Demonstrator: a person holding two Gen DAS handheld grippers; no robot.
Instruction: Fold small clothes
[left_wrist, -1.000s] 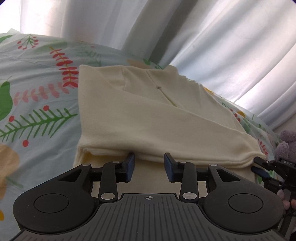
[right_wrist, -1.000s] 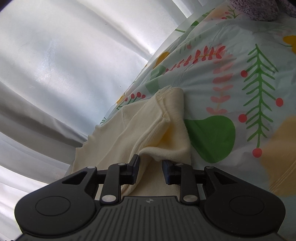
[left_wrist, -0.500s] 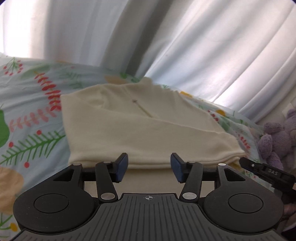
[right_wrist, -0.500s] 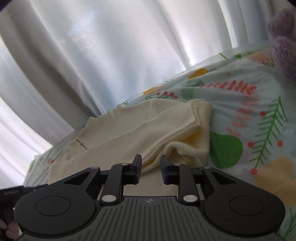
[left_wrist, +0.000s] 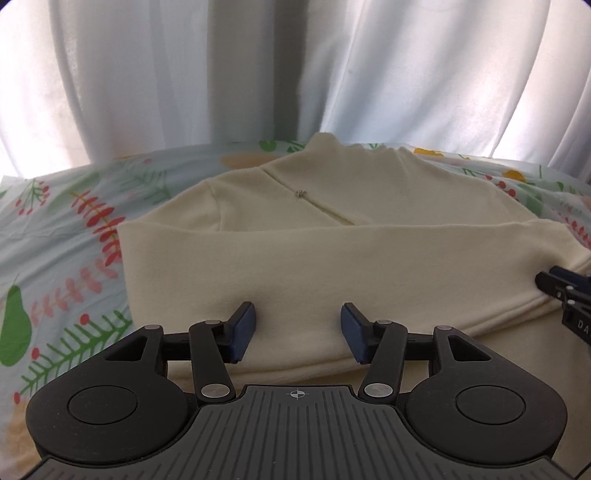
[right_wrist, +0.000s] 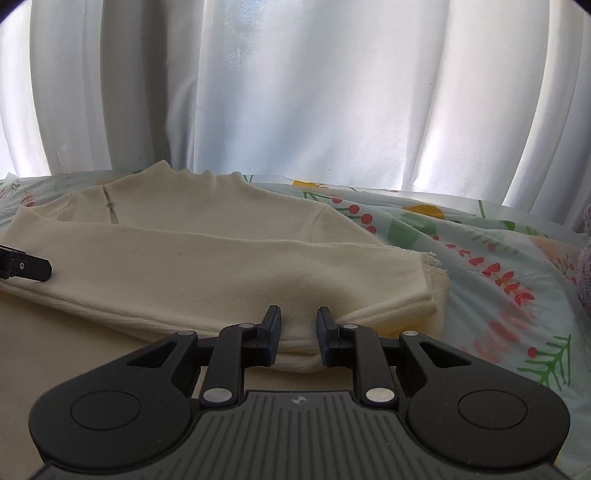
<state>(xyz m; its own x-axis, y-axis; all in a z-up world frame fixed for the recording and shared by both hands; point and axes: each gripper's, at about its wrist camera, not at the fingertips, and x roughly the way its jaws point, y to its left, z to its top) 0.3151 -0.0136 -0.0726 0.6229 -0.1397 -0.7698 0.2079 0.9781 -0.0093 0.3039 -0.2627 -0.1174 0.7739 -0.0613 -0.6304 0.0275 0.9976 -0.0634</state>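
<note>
A cream sweater (left_wrist: 332, 258) lies on the floral bedsheet (left_wrist: 66, 266), its lower part folded up over the chest, with the collar at the far side. It also shows in the right wrist view (right_wrist: 221, 273). My left gripper (left_wrist: 297, 332) is open, jaws wide apart, over the near folded edge and holding nothing. My right gripper (right_wrist: 298, 334) is open with a narrower gap, and the folded edge's cloth bulges between the pads. Its tip shows at the right edge of the left wrist view (left_wrist: 554, 284). The left gripper's tip shows at the left in the right wrist view (right_wrist: 33, 267).
White curtains (left_wrist: 295, 74) hang right behind the bed's far edge. A purple plush toy (right_wrist: 585, 258) sits at the right edge of the bed. The floral sheet (right_wrist: 480, 266) spreads on both sides of the sweater.
Both grippers have drawn back and levelled, so more curtain shows. The left jaws have opened wider. The fold now lies flat across the sweater.
</note>
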